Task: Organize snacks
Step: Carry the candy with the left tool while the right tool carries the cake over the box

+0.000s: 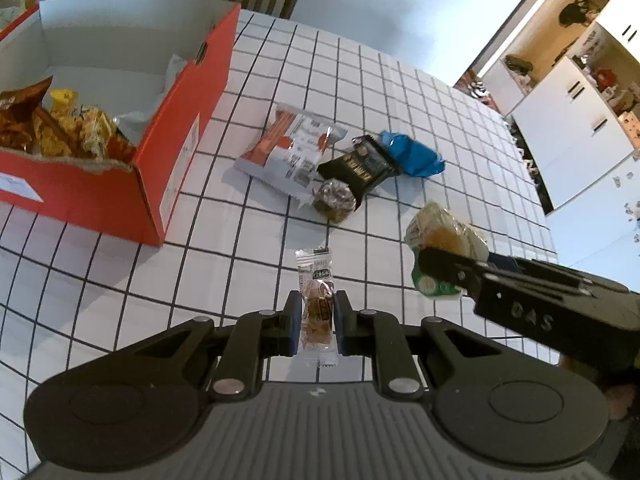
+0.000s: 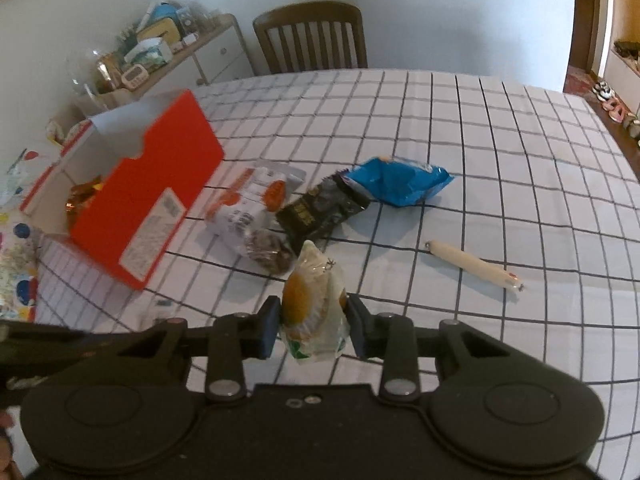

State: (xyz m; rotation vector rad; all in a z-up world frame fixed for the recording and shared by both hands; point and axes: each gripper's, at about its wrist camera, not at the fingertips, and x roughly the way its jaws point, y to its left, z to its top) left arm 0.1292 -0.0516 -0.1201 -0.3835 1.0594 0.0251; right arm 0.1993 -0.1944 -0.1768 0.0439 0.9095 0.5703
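My left gripper [image 1: 317, 320] is shut on a small clear-wrapped brown candy [image 1: 316, 300], held above the checked tablecloth. My right gripper [image 2: 313, 322] is shut on a clear packet holding a yellow cake [image 2: 314, 300]; the same cake packet [image 1: 444, 236] shows at the right gripper's fingers [image 1: 440, 268] in the left wrist view. An open orange box [image 1: 176, 128] [image 2: 160, 200] stands to the left with several snack bags inside. Loose on the cloth lie a white-orange packet [image 1: 288, 148] [image 2: 248, 200], a black packet [image 1: 360, 168] [image 2: 320, 212], a blue bag [image 1: 412, 154] [image 2: 400, 180] and a round dark wrapped sweet [image 1: 334, 200] [image 2: 268, 256].
A cream sausage stick [image 2: 472, 264] lies alone to the right on the table [image 2: 480, 140]. A wooden chair [image 2: 312, 36] stands at the far edge. A sideboard with clutter [image 2: 160, 52] is at the back left, white cabinets [image 1: 572, 120] at the right.
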